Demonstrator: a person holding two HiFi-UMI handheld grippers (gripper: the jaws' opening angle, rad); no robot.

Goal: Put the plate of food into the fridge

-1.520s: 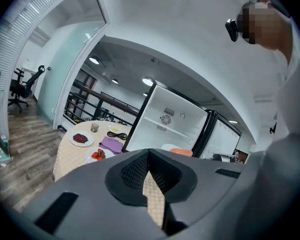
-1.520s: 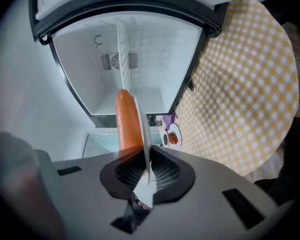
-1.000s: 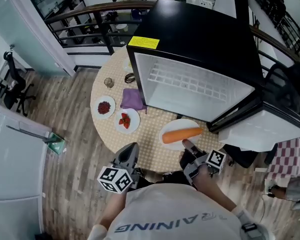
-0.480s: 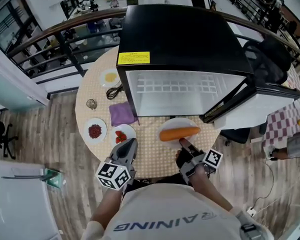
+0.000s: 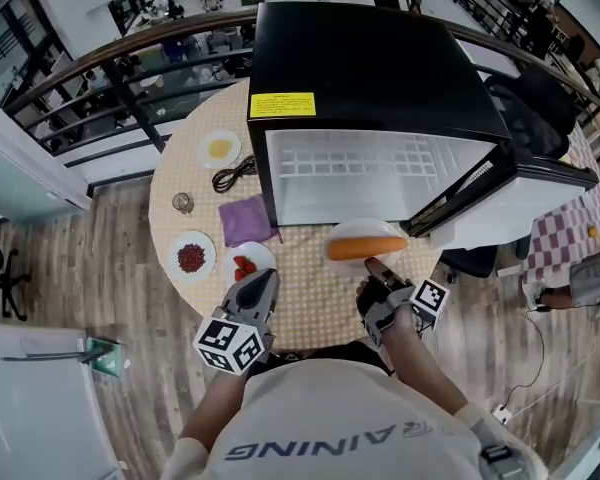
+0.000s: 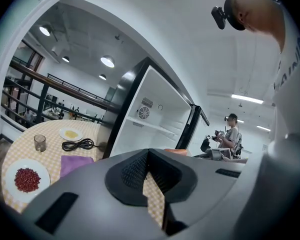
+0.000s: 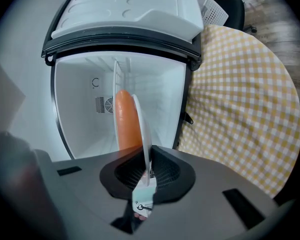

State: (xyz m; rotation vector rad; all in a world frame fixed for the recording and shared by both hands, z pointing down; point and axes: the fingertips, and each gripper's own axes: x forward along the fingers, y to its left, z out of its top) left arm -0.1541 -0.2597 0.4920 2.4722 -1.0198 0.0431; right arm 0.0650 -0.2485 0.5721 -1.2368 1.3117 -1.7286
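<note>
A white plate (image 5: 352, 234) bearing a long orange carrot (image 5: 366, 247) hovers just in front of the open fridge (image 5: 380, 68), level with its white inside (image 5: 360, 183). My right gripper (image 5: 372, 269) is shut on the plate's near rim. In the right gripper view the plate (image 7: 142, 129) stands edge-on between the jaws of the right gripper (image 7: 146, 171), with the carrot (image 7: 126, 119) on its left side and the fridge cavity behind. My left gripper (image 5: 257, 293) hangs over the table's near edge; in its own view the left gripper (image 6: 149, 169) is shut and holds nothing.
On the round checked table (image 5: 320, 298) lie a plate of red beans (image 5: 191, 258), a plate with red pieces (image 5: 246, 265), a purple cloth (image 5: 246, 219), a black cable (image 5: 236, 177), a glass (image 5: 183, 203) and a plate of yellow food (image 5: 220, 149). The fridge door (image 5: 510, 208) swings open to the right.
The right gripper has carried the plate with the carrot closer to the fridge opening. The left gripper has stayed near the table's front edge.
</note>
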